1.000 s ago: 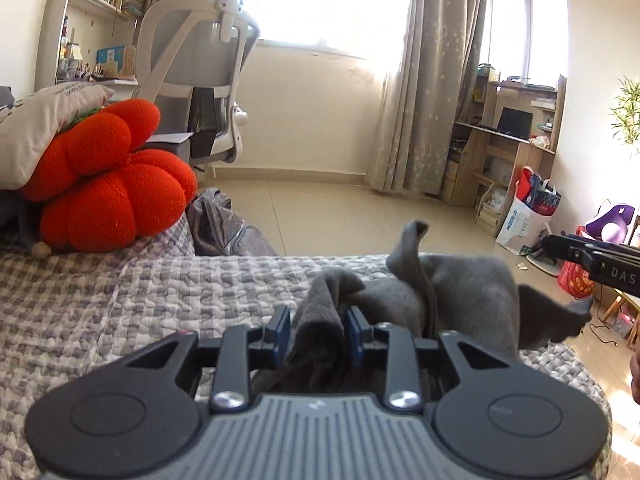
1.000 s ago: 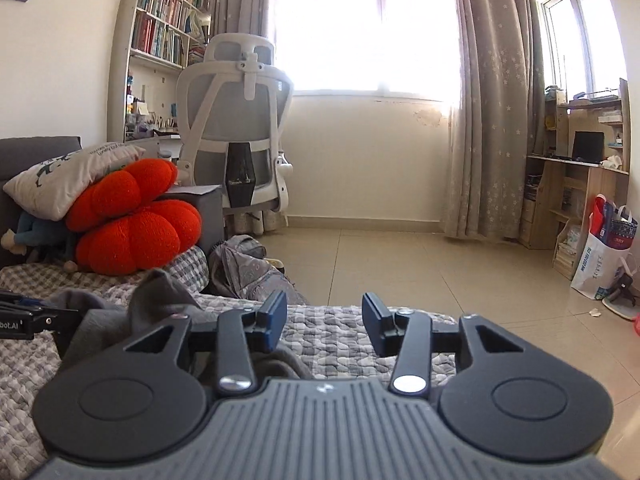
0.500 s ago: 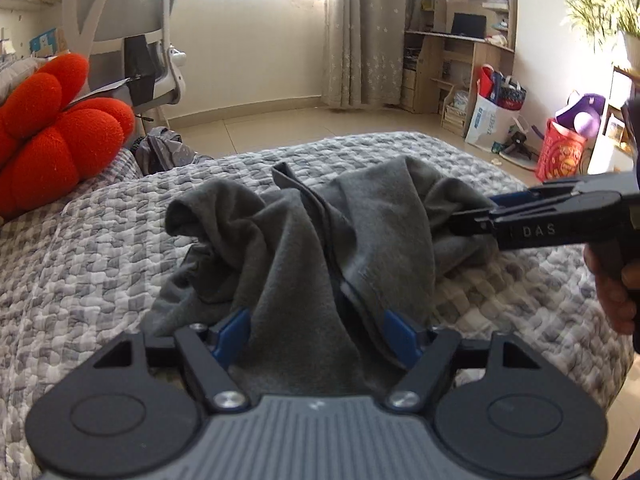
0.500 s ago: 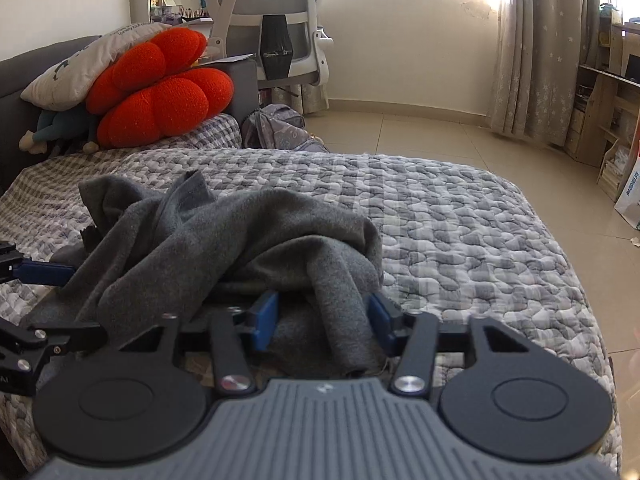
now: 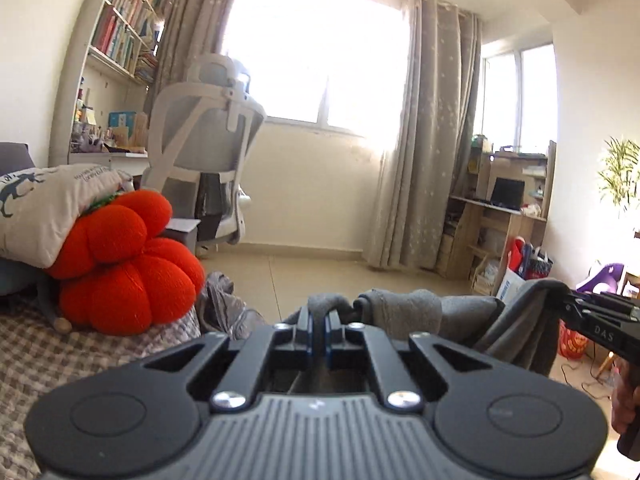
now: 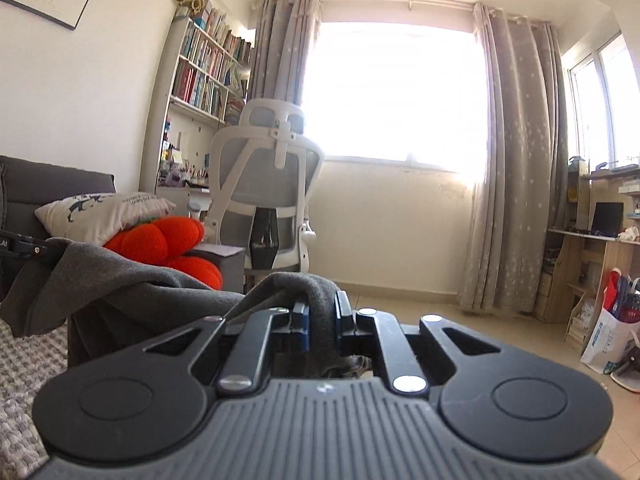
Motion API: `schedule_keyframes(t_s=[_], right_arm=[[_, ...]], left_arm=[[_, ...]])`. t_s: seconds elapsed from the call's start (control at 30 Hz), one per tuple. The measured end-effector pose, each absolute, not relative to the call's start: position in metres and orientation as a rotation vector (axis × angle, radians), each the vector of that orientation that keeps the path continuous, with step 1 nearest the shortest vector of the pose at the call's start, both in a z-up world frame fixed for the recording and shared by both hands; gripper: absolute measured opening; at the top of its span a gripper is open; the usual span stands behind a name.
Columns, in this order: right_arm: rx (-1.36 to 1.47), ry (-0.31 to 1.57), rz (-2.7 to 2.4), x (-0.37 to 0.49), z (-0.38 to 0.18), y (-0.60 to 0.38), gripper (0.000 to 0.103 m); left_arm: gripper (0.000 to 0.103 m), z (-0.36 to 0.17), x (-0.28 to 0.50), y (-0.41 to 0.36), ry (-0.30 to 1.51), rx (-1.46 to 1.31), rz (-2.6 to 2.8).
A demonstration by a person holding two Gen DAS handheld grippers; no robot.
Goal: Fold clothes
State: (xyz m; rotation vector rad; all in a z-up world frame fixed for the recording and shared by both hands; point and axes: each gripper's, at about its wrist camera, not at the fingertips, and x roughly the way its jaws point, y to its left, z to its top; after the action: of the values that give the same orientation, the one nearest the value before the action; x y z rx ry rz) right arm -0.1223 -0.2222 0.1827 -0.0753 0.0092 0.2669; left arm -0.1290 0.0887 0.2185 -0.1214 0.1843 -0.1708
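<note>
A: What are the two grippers doing with the grey garment [image 5: 460, 312]?

B: Both are pinching it. The left gripper [image 5: 318, 330] is squeezing a small ridge of cloth, its fingers [image 5: 305, 332] nearly pressed together. The right gripper [image 6: 320, 326] is closing on a thicker fold, which is filling the gap between its blue pads.

A: And where is the garment sitting?

B: It is hanging in the air between the two grippers, above the quilted bed [image 6: 24, 364]. In the right wrist view it is sagging leftward toward the other gripper's tip [image 6: 24, 247].

A: So which way is its long axis running?

B: Across, from one gripper to the other, with slack drooping in the middle. Each gripper is holding its own end, so neither is nearer the cloth. I judge that the coming move depends on drawing the two ends apart along that line, so the cloth is hanging flat before being laid down.

A: Any risk?

B: The left pinch is looking thin, so it may slip.
</note>
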Motion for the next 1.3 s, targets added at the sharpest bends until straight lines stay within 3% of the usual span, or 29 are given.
schedule_keyframes(t_s=[0.1,0.2,0.3,0.43,0.53,0.6,0.63,0.67,0.7,0.77,0.9,0.93,1.03,1.13,1.23,1.3], right_arm=[[-0.032,-0.015,0.297,-0.123,0.207,-0.232,0.012],[-0.022,0.068,0.335,-0.096,0.203,-0.228,0.013],[-0.033,0.209,0.325,-0.068,0.173,-0.218,0.021],[0.001,0.295,0.368,-0.056,0.133,-0.214,0.021],[-0.019,0.363,0.359,-0.054,0.114,-0.207,0.021],[-0.011,0.408,0.349,-0.051,0.103,-0.206,0.023],[0.01,0.424,0.355,-0.049,0.099,-0.208,0.024],[0.03,0.44,0.36,-0.048,0.095,-0.209,0.029],[0.037,0.45,0.361,-0.049,0.093,-0.21,0.037],[0.052,0.469,0.363,-0.051,0.087,-0.212,0.047],[0.035,0.524,0.419,-0.062,0.07,-0.213,0.05],[0.006,0.537,0.465,-0.065,0.065,-0.208,0.05],[-0.074,0.555,0.582,-0.075,0.052,-0.19,0.05],[-0.094,0.575,0.663,-0.075,0.043,-0.17,0.05],[-0.139,0.616,0.694,-0.066,0.033,-0.143,0.049],[-0.21,0.636,0.643,-0.06,0.028,-0.128,0.009]], left_arm=[[0.005,0.231,-0.124,0.102,0.144,-0.124,-0.077],[0.006,0.214,-0.095,0.11,0.213,-0.113,-0.033],[0.021,0.168,-0.06,0.113,0.344,-0.079,0.023],[0.045,0.122,-0.06,0.116,0.429,-0.088,-0.013],[0.055,0.104,-0.073,0.097,0.466,-0.061,-0.11],[0.068,0.098,-0.081,0.074,0.474,-0.011,-0.202],[0.08,0.094,-0.083,0.061,0.477,0.012,-0.251],[0.089,0.089,-0.084,0.05,0.482,0.028,-0.3],[0.09,0.082,-0.082,0.041,0.499,0.035,-0.343],[0.09,0.068,-0.076,0.024,0.545,0.054,-0.395],[0.089,0.039,-0.067,-0.007,0.61,0.137,-0.37],[0.082,0.034,-0.065,-0.01,0.615,0.16,-0.342],[0.027,0.026,-0.064,-0.011,0.652,0.161,-0.302],[0.011,0.029,-0.066,-0.001,0.651,0.124,-0.306],[0.009,0.038,-0.069,0.003,0.63,0.105,-0.298],[0.008,0.049,-0.072,0.011,0.601,0.073,-0.274]])
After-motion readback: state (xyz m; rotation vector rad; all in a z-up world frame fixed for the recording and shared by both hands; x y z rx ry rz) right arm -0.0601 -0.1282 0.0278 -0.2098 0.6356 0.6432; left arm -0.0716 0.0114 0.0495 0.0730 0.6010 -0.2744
